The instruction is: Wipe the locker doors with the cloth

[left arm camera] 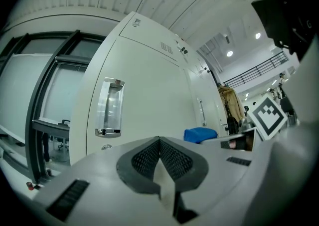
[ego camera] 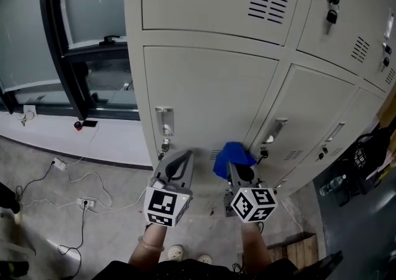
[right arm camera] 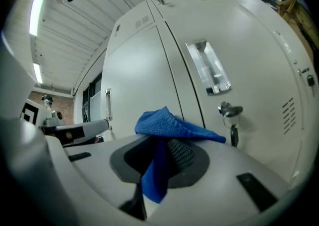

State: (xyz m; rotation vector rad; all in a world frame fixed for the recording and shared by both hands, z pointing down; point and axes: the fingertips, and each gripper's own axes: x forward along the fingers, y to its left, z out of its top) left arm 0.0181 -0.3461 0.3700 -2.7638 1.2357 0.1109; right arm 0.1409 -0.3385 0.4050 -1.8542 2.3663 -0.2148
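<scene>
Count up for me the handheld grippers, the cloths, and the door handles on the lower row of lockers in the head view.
Grippers: 2, the left gripper and the right gripper
Blue cloth: 1, clamped in the right gripper
Door handles that show on the lower row: 3
Total: 6

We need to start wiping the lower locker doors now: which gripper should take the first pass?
Right. The right gripper is shut on the blue cloth, which is bunched up close to the lower locker doors. The left gripper is shut with nothing between its jaws, so it has nothing to wipe with.
</scene>
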